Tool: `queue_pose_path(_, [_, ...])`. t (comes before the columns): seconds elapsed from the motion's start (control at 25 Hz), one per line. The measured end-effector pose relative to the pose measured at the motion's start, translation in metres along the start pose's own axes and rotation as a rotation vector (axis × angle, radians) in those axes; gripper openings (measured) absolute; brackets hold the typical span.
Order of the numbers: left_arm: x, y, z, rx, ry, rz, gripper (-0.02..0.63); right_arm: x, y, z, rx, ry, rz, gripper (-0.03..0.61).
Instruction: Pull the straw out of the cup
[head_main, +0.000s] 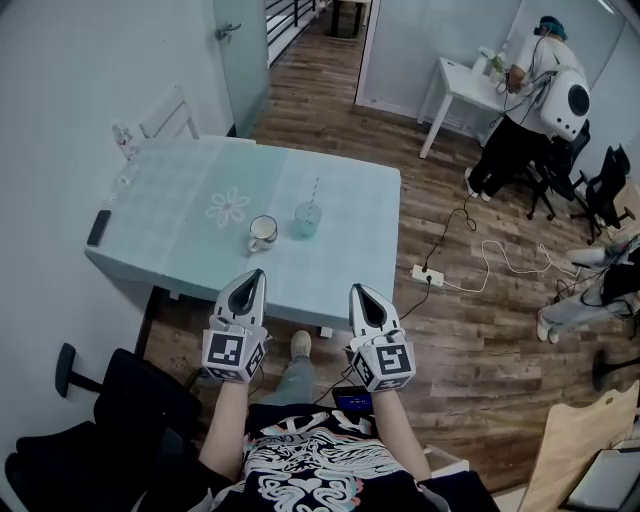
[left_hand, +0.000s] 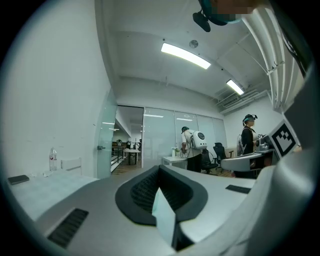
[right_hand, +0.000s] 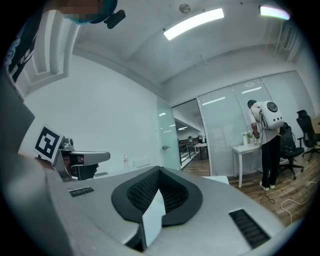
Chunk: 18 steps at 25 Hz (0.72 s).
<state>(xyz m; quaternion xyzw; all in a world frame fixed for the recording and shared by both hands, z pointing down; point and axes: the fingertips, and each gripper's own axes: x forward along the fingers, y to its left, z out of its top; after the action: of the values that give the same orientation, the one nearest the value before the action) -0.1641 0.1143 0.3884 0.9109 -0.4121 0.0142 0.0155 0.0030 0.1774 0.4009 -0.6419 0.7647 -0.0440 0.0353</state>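
A translucent green cup (head_main: 307, 221) stands on the pale table (head_main: 180, 210) with a striped straw (head_main: 314, 191) upright in it. A white mug (head_main: 263, 233) sits just left of the cup. Both grippers hover side by side at the table's near edge, short of the cup and pointing level toward it. My left gripper (head_main: 256, 275) has its jaws pressed together with nothing between them, and my right gripper (head_main: 359, 291) is shut and empty too. In the left gripper view my left gripper (left_hand: 159, 192) shows only its closed dark pads; the right gripper view shows my right gripper (right_hand: 157, 192) the same way. Neither gripper view shows the cup.
A dark phone (head_main: 98, 227) lies at the table's left edge, and a white chair (head_main: 160, 120) stands behind it. A black office chair (head_main: 120, 400) is at my lower left. A person (head_main: 530, 100) stands at a white desk (head_main: 462, 80) at the back right. Cables and a power strip (head_main: 428, 274) lie on the wood floor.
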Motion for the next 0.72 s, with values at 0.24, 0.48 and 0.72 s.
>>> queue_pose_path(0.24, [0.08, 0.025, 0.004, 0.004, 0.011, -0.057, -0.003, 0.077, -0.036, 0.001, 0.01, 0.021, -0.026, 0.012])
queue_pose_path(0.48, [0.147, 0.048, 0.004, -0.002, 0.029, -0.099, -0.003, 0.143, -0.066, -0.002, 0.031, 0.042, -0.044, 0.012])
queue_pose_path(0.72, [0.187, 0.075, -0.005, -0.03, 0.052, -0.111, -0.003, 0.184, -0.08, -0.015, 0.047, 0.073, -0.064, 0.012])
